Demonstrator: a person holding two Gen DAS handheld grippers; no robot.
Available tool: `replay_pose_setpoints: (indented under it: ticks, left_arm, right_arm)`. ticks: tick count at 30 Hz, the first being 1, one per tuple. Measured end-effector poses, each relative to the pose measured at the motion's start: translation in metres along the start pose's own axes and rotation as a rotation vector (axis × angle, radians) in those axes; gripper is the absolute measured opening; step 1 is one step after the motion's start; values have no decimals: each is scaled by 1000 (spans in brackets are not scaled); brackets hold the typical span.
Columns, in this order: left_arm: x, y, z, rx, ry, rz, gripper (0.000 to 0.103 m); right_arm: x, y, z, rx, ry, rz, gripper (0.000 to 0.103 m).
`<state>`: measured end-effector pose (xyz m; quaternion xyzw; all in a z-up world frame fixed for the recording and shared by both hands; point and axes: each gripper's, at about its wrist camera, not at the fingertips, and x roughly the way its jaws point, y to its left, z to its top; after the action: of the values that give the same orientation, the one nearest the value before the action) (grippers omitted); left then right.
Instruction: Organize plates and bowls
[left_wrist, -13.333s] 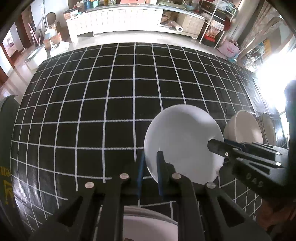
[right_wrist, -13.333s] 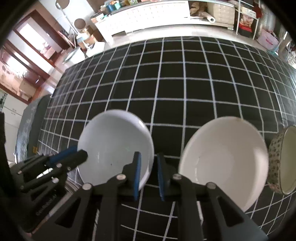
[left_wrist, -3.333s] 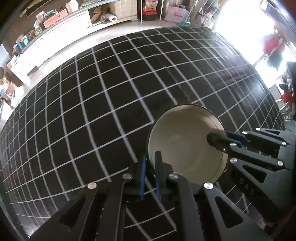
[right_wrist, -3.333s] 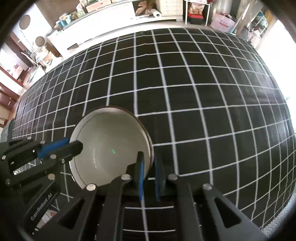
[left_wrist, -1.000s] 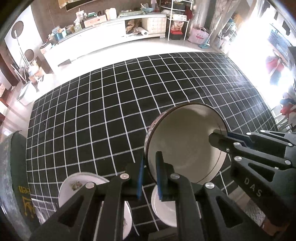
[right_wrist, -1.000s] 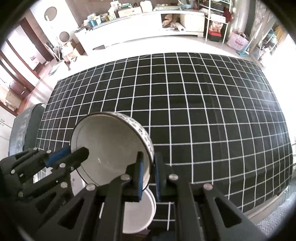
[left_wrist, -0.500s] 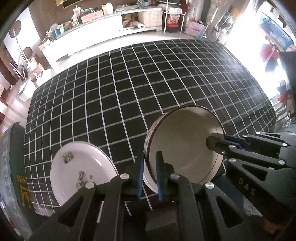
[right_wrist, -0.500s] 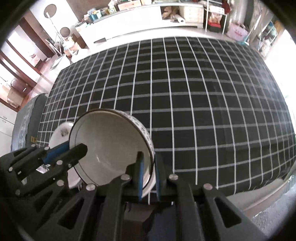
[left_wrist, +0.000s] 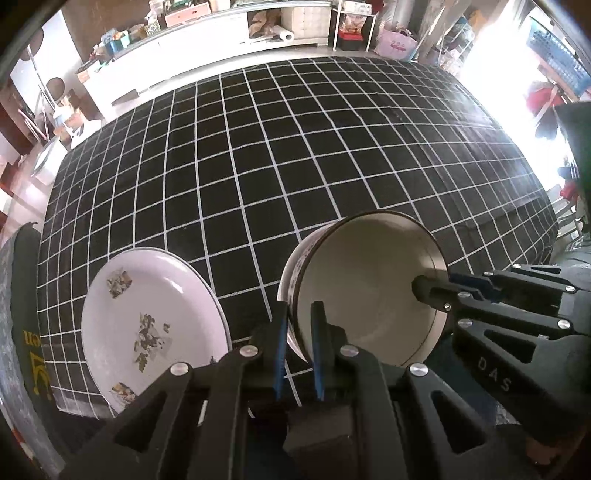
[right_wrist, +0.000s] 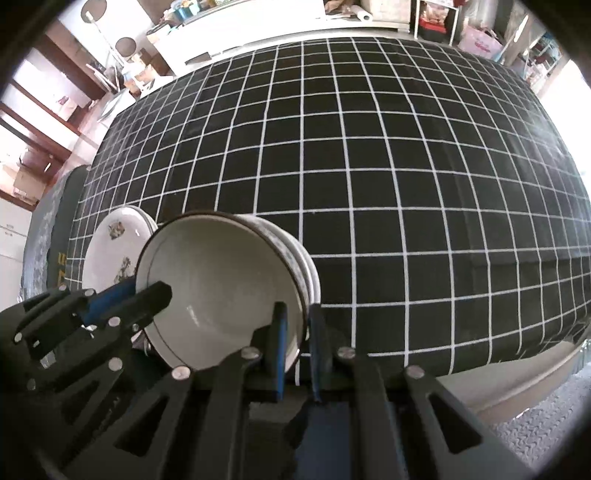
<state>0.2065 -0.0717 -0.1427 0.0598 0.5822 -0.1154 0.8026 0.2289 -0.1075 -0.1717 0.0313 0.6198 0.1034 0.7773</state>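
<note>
The black white-gridded tabletop (left_wrist: 295, 155) carries a white floral-printed plate (left_wrist: 147, 325) at its near edge. Just beside it I hold a cream dark-rimmed bowl (left_wrist: 365, 291) tilted, left tool (left_wrist: 297, 343) and right tool (right_wrist: 295, 350) each clenched on opposite rims, probably to nest it onto the white dishes (right_wrist: 312, 280) beneath.

A lived-in home is showing here: a black grid-patterned cloth (left_wrist: 295, 155) is covering the counter, a long white cabinet (left_wrist: 207, 26) is running along the far wall (boxes and a paper roll (left_wrist: 282, 35) crowding it), and a pink bag (left_wrist: 397, 46) is sitting by cluttered shelves.
</note>
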Motion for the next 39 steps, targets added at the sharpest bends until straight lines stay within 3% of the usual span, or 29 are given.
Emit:
replay_pose_setpoints:
  ticks: [16, 19, 21, 23, 26, 28, 32, 39]
  left_arm:
    - [3, 4, -5, -9, -11, -31, 10]
    - [-5, 8, -6, -18, -28, -34, 17]
    - [-10, 12, -7, -29, -40, -45, 20]
    - [-15, 16, -9, -40, -49, -53, 27]
    - [-20, 22, -12, -55, -60, -75, 39]
    - [-21, 26, -16, -66, -59, -91, 45]
    - [-14, 35, -23, -95, -32, -142, 45]
    - [10, 42, -33, -133, -16, -208, 48]
  right_arm:
    - [3, 5, -2, -86, -26, -70, 15]
    - [-2, 1, -4, -72, -33, -56, 16]
    - [-7, -2, -4, -58, -38, -45, 22]
    - [-12, -5, -6, -43, -46, -26, 42]
    - [-21, -9, -8, -22, -68, 10, 62]
    - [-25, -13, -10, -3, -74, 37, 66]
    - [-25, -25, -13, 63, -75, 97, 72]
    - [-8, -39, -14, 138, -59, 171, 73]
